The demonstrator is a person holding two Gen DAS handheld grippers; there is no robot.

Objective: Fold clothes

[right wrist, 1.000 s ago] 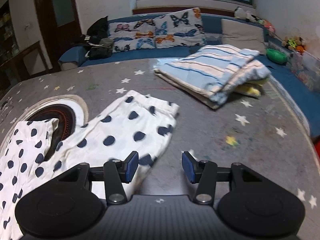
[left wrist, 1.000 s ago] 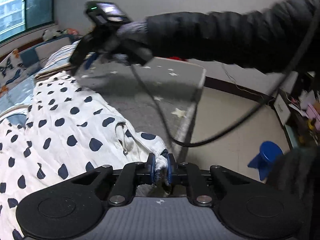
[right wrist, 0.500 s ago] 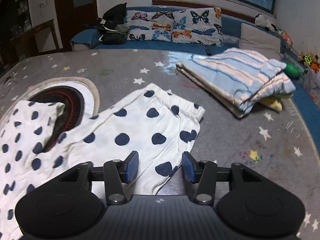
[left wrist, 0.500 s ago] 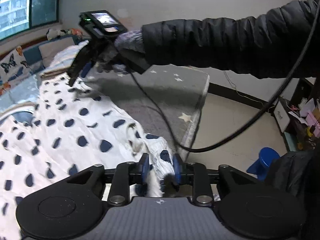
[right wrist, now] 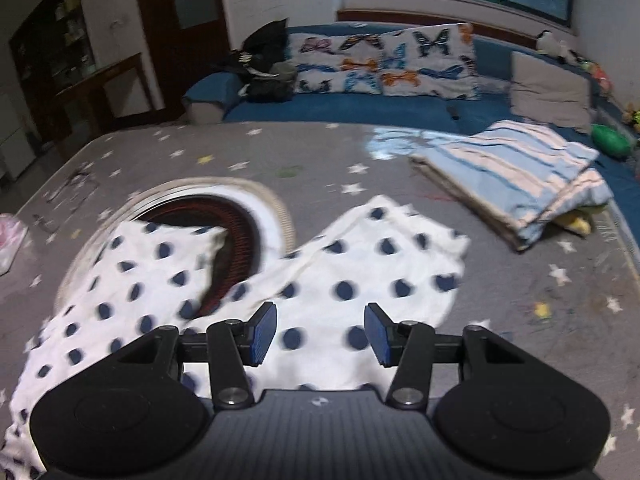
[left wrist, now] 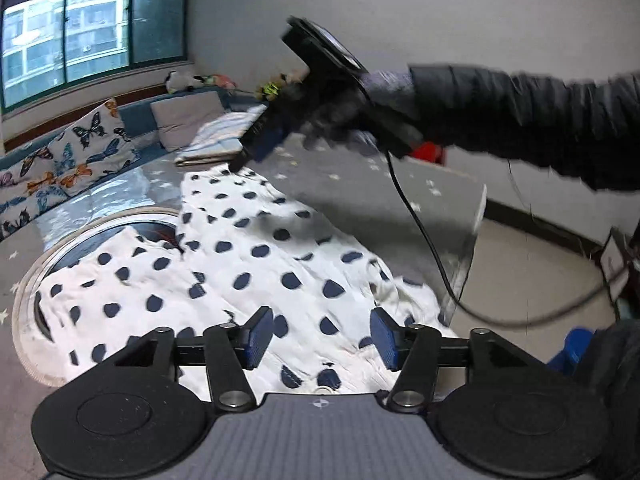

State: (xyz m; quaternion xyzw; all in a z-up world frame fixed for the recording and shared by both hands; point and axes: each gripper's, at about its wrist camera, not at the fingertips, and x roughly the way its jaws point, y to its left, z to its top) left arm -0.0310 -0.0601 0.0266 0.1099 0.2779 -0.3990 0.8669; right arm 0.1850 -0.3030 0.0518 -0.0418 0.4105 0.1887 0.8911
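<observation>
Polka-dot trousers (left wrist: 256,256) lie lengthwise, waistband nearest, legs toward the sofa (left wrist: 140,120).

A grey star-printed table (right wrist: 320,160) carries everything; white navy-dotted trousers (right wrist: 340,280) lie spread across its near part, one leg over a round inset burner (right wrist: 240,220); folded striped cloth (right wrist: 516,172) rests far right.

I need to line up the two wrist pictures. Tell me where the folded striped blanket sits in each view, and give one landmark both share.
Left wrist: folded striped blanket is upper left of centre, partly behind the right gripper.
Right wrist: right of centre, near the table's far edge.
Shared landmark: butterfly pillows.
</observation>
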